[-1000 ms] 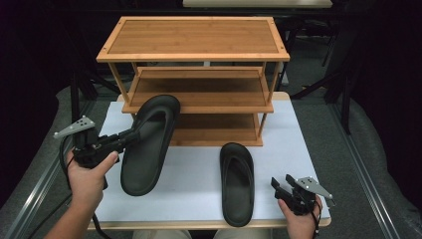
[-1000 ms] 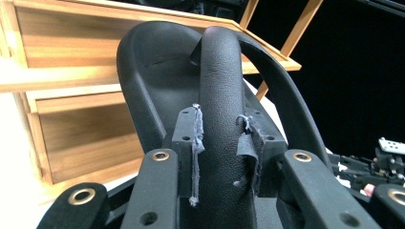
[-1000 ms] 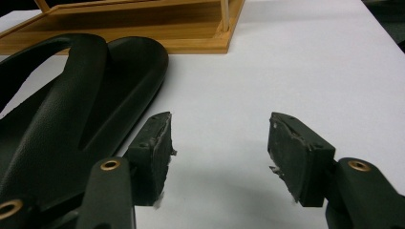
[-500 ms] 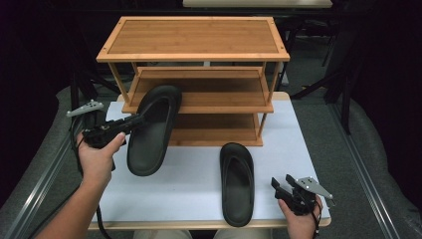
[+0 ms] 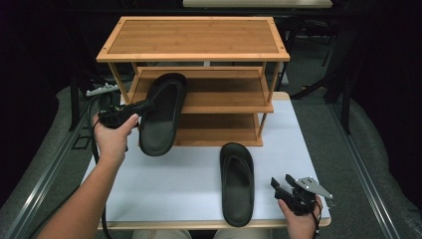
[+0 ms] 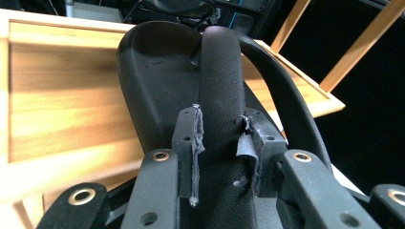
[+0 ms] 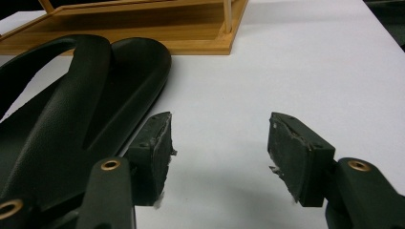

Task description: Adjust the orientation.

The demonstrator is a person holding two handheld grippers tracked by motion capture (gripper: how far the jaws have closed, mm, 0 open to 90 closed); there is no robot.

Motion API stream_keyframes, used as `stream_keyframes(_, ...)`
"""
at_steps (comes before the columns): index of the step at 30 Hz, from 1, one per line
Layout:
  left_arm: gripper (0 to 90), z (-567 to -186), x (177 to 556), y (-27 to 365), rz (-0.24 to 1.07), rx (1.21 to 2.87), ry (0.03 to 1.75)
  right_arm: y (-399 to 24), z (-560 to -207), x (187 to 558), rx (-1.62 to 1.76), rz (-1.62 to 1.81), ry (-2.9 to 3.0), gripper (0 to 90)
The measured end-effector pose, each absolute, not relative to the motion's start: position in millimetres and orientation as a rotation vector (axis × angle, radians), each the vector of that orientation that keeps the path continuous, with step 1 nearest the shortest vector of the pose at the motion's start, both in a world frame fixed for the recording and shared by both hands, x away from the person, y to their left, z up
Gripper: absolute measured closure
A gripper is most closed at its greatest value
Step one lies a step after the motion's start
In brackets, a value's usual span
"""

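the three-tier bamboo shoe rack (image 5: 194, 37) stands at the far side of the white table (image 5: 169, 184), its middle shelf (image 5: 224, 92) open at the front between thin side posts, with bare wood to the right of the slipper's toe. the held black rubber slide sandal (image 5: 161, 117) hangs tilted, toe over the front lip of that middle shelf, heel out over the table. the left gripper (image 6: 220, 131) pinches the sandal's strap between its worn pads, jaws partly closed on it. the left forearm reaches in from the lower left, hand raised at shelf height. a second black slide sandal (image 5: 237, 181) lies flat near the front edge. the right gripper (image 7: 219, 148) rests just beside it near the table's right corner, jaws spread with nothing between.
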State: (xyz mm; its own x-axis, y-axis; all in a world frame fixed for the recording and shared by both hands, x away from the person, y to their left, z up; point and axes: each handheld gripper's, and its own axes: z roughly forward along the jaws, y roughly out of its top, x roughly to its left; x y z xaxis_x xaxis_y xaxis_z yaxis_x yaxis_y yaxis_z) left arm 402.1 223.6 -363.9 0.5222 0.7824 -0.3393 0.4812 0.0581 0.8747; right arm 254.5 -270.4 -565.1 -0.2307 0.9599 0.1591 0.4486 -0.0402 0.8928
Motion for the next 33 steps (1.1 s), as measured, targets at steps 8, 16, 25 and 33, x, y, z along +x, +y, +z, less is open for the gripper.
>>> stream_keyframes(8, 69.3, -361, 419, 207, 0.327, 1.599, 1.125, -271, -564, 254, 1.489, 1.228, 1.725, 40.5)
stream_keyframes(16, 69.2, -364, 432, 196, 0.320, 1.589, 1.155, -270, -564, 254, 1.486, 1.230, 1.728, 40.5)
stream_keyframes(25, 69.0, -372, 444, 194, 0.386, 1.594, 1.197, -270, -564, 254, 1.477, 1.240, 1.723, 40.5)
stream_keyframes(33, 63.4, -379, 454, 193, 0.415, 1.554, 1.203, -268, -564, 255, 1.469, 1.244, 1.735, 40.5)
